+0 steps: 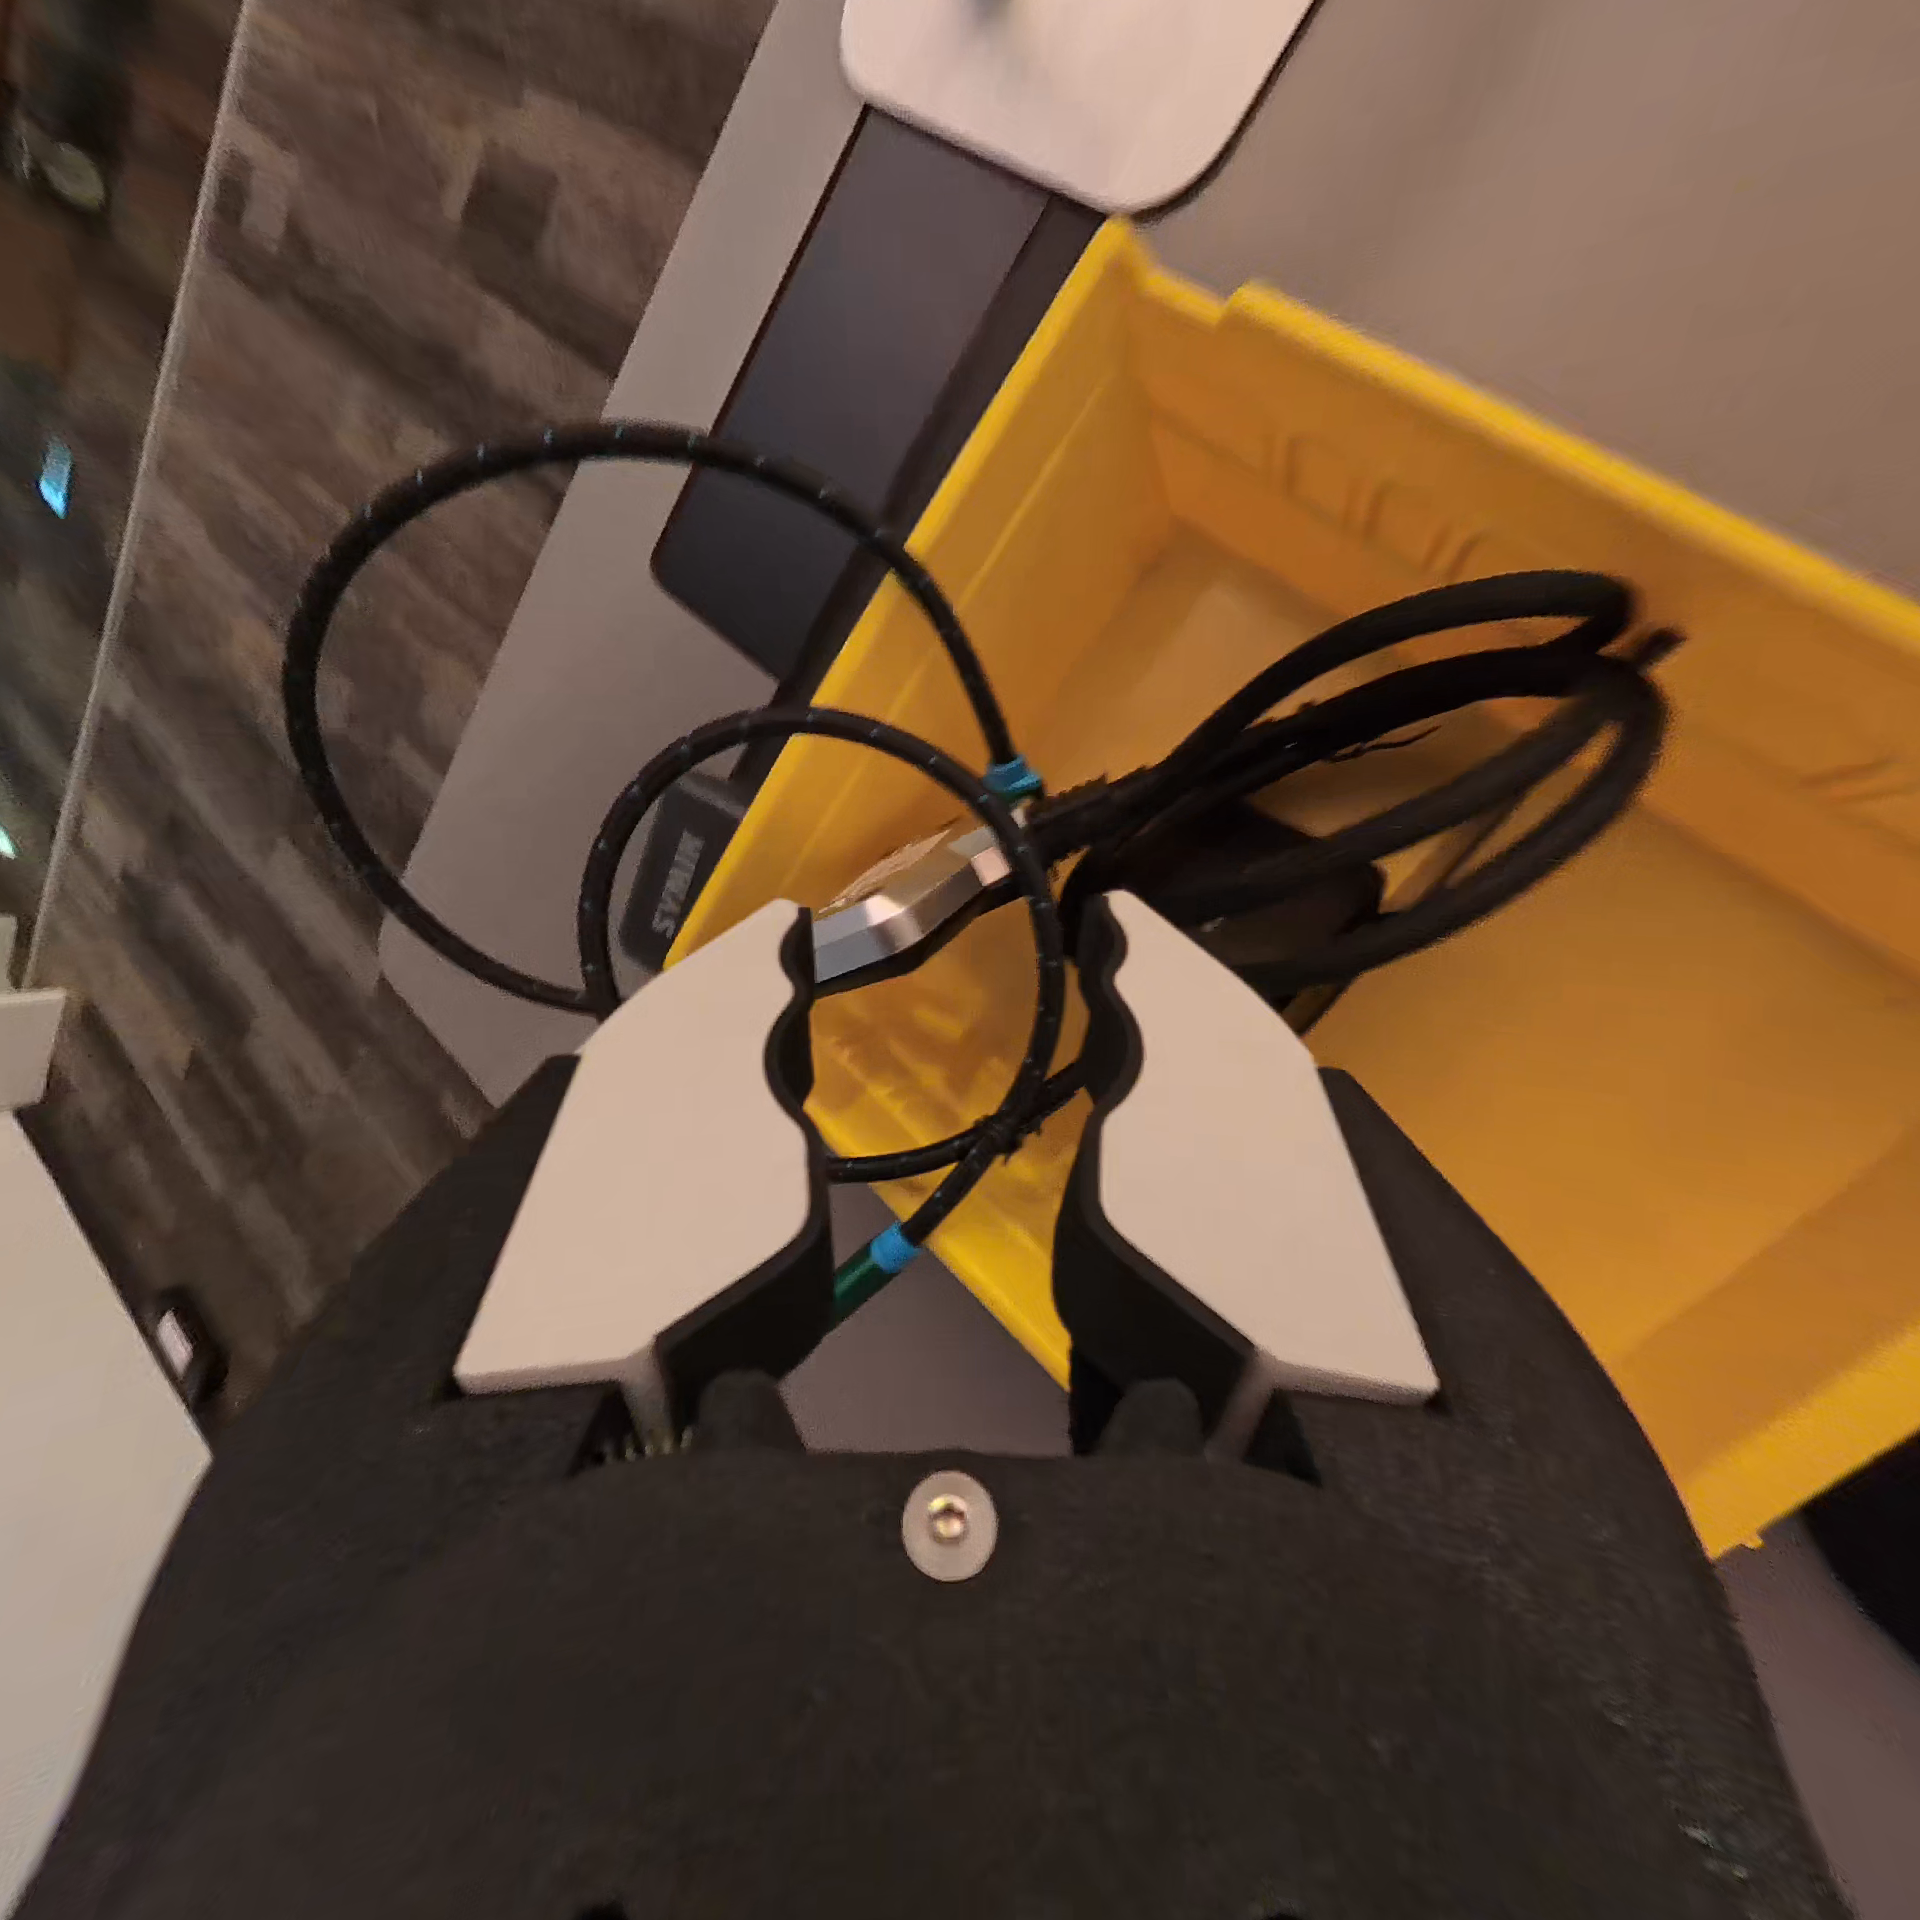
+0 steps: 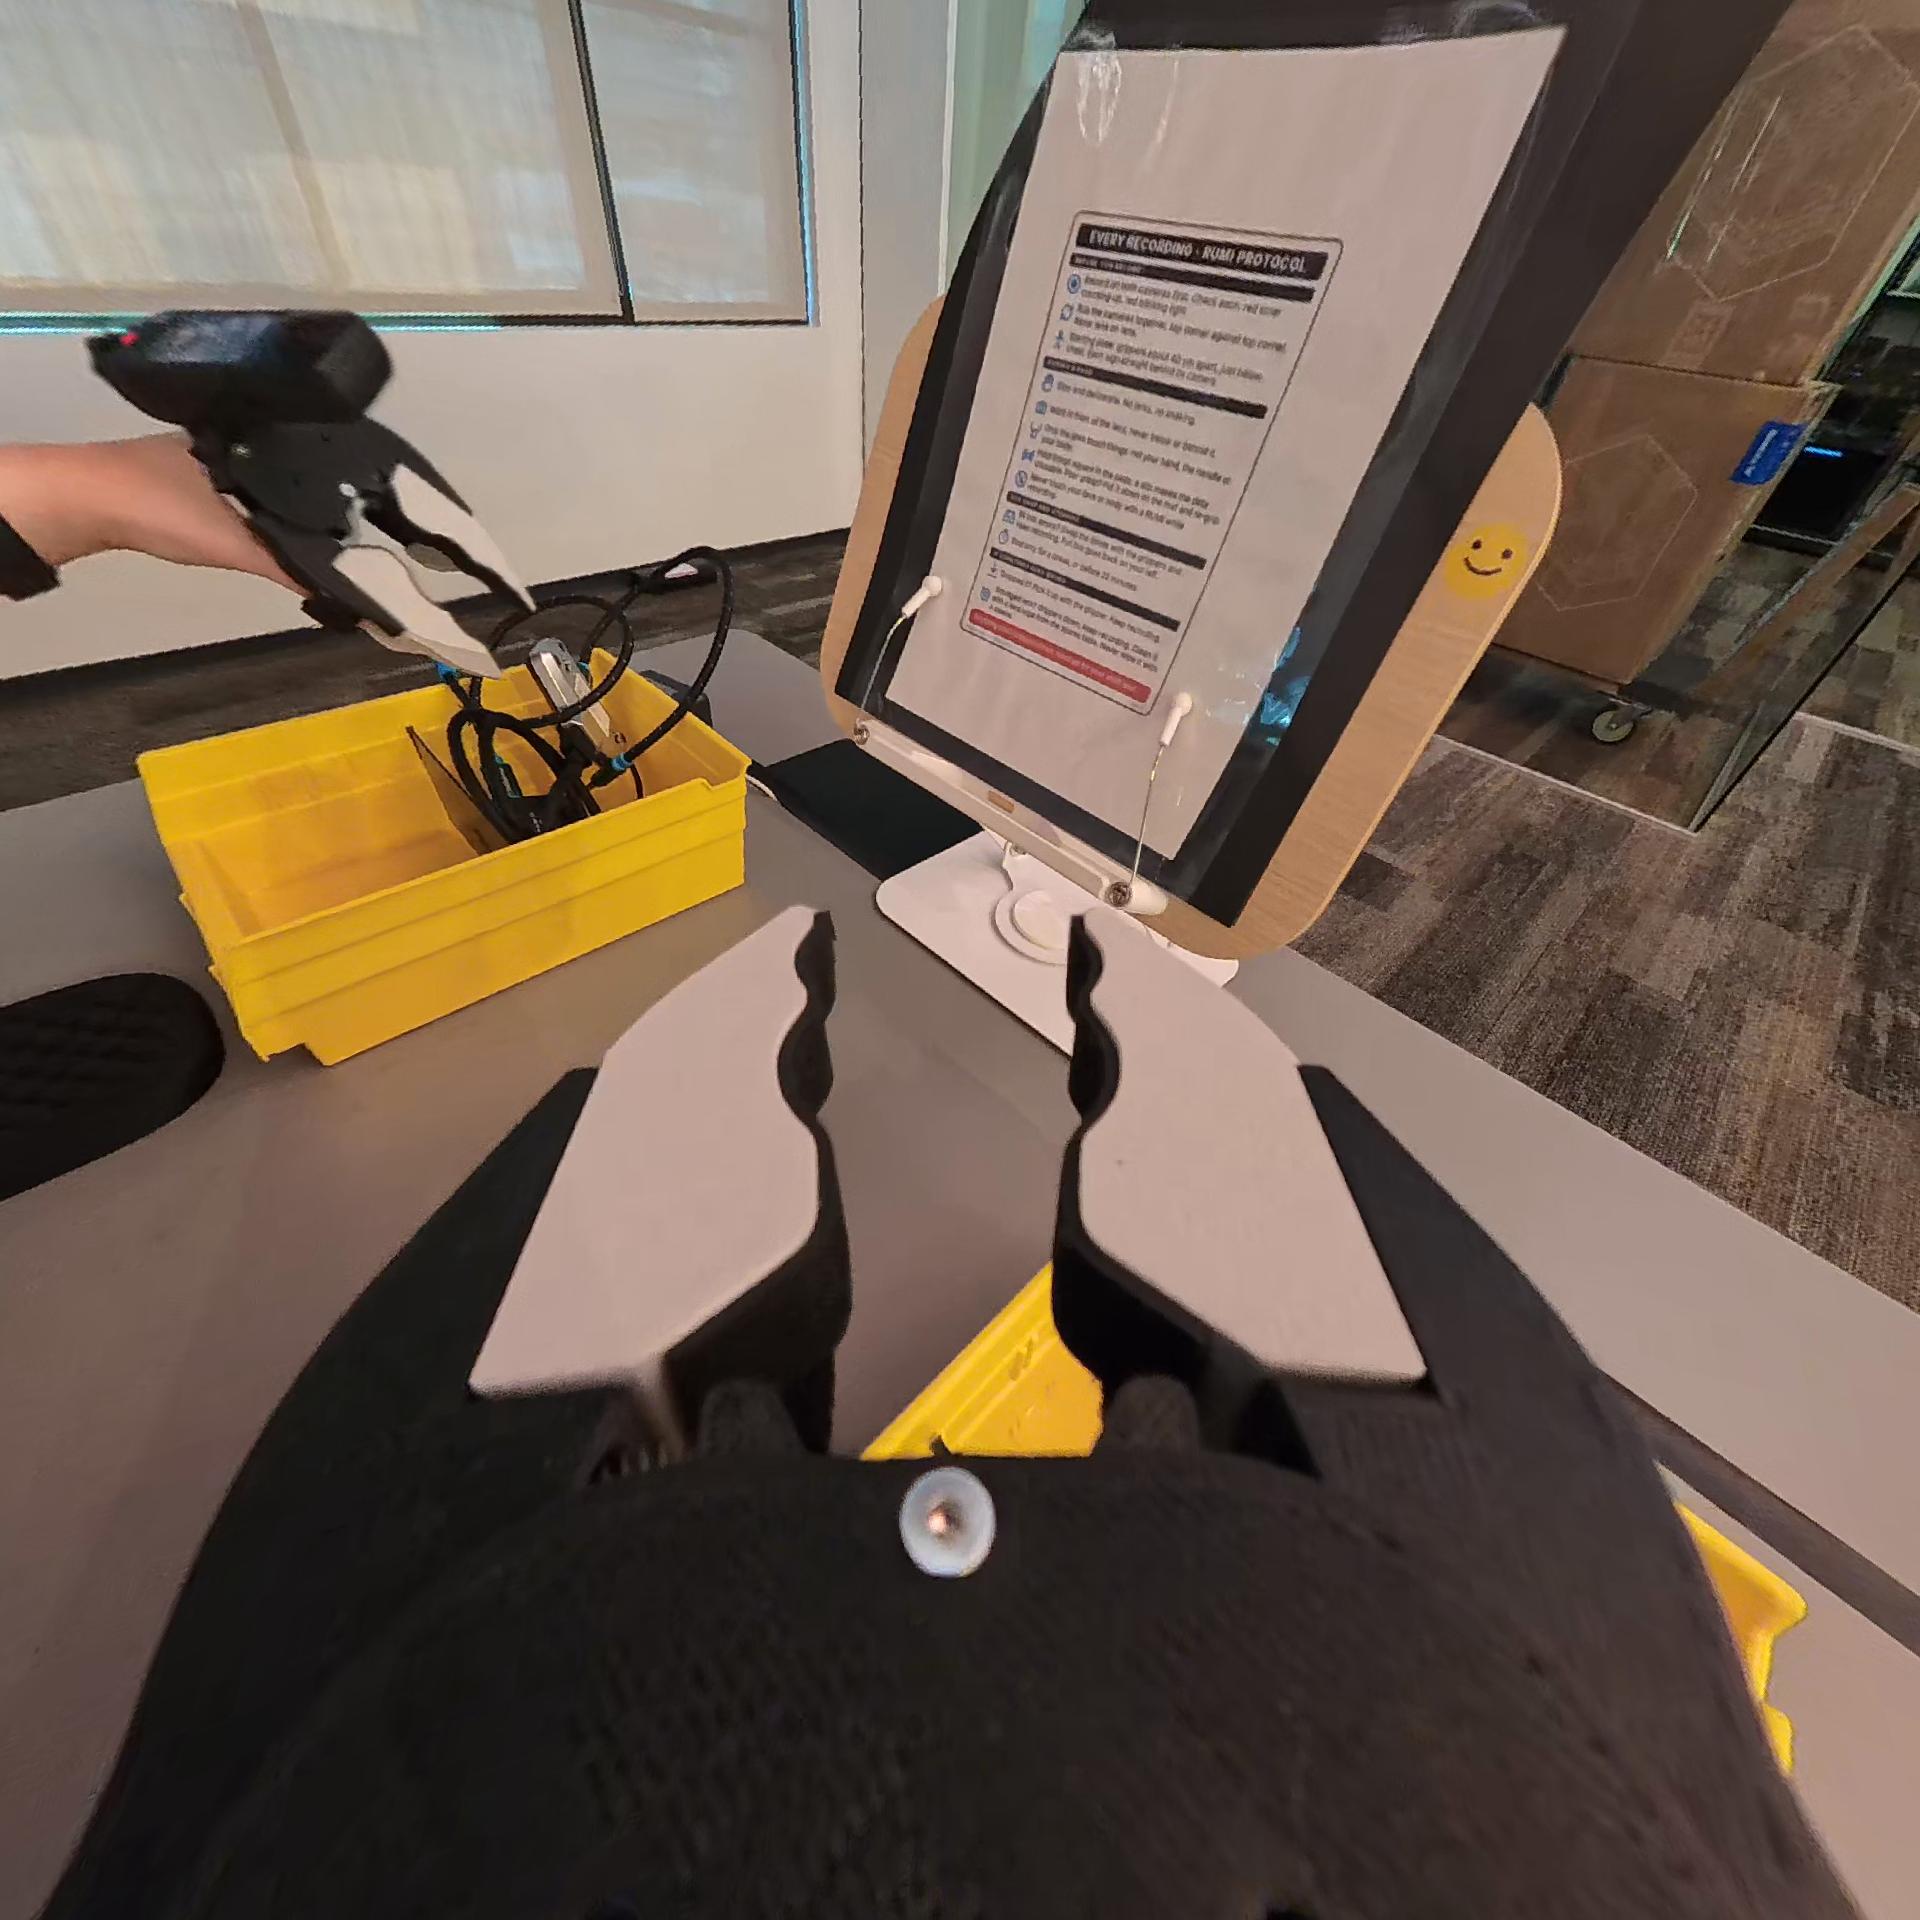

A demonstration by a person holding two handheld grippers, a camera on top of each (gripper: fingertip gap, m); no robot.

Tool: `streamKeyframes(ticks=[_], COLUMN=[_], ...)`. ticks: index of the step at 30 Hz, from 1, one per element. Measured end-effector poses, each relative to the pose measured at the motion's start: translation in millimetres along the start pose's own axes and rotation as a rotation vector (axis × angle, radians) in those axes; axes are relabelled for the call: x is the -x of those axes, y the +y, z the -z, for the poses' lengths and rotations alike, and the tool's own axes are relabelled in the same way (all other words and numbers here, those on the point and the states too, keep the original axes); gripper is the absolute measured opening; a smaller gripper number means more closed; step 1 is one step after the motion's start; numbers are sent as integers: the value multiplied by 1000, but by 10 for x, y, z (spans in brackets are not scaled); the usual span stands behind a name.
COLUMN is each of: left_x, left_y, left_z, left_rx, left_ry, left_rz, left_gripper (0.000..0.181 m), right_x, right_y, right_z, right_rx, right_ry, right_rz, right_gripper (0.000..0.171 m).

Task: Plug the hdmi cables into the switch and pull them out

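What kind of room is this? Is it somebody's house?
Probably not a house. It looks like an office or lab workspace: a grey table with a yellow bin of cables, a printed instruction sheet propped on a stand, carpet tiles, and big cardboard boxes on a cart.

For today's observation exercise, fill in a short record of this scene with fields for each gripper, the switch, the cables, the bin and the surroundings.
left gripper: fingers apart, over the yellow bin; whether it grips anything is unclear
right gripper: fingers open, holding nothing, above the grey table
switch: silver box at the left fingers' tips, raised above the bin
cables: black braided, looped, bundle partly inside the bin
bin: on the table, left of the stand
stand: upright board with a printed sheet, smiley sticker at its side
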State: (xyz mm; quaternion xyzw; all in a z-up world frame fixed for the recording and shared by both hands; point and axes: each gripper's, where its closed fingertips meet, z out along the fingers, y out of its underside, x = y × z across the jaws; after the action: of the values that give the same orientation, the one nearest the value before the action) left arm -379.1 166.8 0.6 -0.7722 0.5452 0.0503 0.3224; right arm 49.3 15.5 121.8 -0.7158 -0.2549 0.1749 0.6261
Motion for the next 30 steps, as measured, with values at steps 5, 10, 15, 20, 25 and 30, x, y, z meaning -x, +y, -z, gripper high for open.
streamKeyframes(ticks=[5, 10, 15, 20, 25, 30], left_x=[-316, -686, -796, -693, -490, -301], left_y=[0, -73, -91, -155, -414, -706], left_z=[211, 107, -243, -356, -72, 274], left_rx=[-32, 22, 112, 115, -16, -188], left_ry=[-17, -34, -34, -125, -200, -203], left_rz=[-208, -447, -550, -569, -411, -181], left_gripper=[46, 49, 45, 15, 10, 5], right_x=[-42, -35, 12, 1, -30, 4], right_y=[40, 127, 234, 234, 192, 185], right_z=[-28, -122, -197, -189, -154, -146], right_rx=[12, 46, 105, 106, 77, 79], right_ry=[4, -9, -19, -23, -29, -39], right_rz=[-10, -22, 4, 10, -17, -13], right_gripper=[44, 44, 44, 44, 43, 43])
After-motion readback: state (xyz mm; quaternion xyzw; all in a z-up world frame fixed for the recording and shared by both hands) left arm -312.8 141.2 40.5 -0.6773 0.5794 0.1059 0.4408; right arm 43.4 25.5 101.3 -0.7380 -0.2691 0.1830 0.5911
